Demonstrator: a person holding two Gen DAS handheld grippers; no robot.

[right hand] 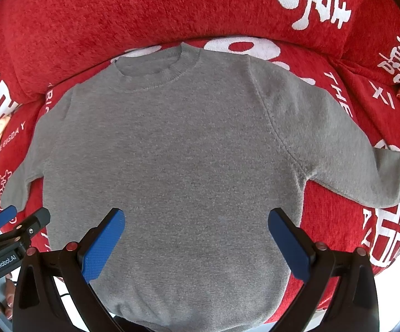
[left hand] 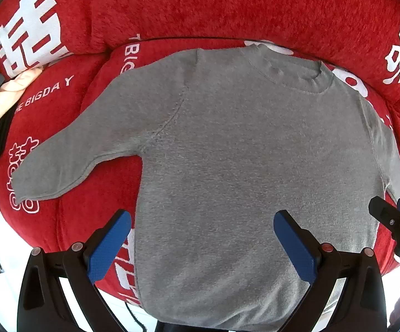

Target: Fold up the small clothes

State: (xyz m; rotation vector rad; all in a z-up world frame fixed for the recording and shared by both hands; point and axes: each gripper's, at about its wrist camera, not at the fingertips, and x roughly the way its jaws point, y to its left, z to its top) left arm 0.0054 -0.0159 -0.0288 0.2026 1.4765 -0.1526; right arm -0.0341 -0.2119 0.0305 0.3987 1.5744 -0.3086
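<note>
Sweater [left hand: 241, 152], small and grey, lies flat and face up on a red sofa cover [left hand: 200, 5] printed with white characters, directly ahead of both grippers I hold. My left gripper [left hand: 202, 238] hangs above the hem end with its blue fingers spread wide, nothing between them. My right gripper [right hand: 197, 238] hangs beside it, also spread and empty, over the same lower part of the body. From my grippers outward, the garment's long axis runs straight away from me, hem nearest, round collar [right hand: 155, 74] farthest, against the sofa back. Its sleeves stretch out to either side: the left sleeve [left hand: 69, 160] angles out and back toward my left gripper's side, the right sleeve [right hand: 366, 171] toward my right. I judge each gripper nearer to its own sleeve, so a sleeve fold inward seems the likely first step.
</note>
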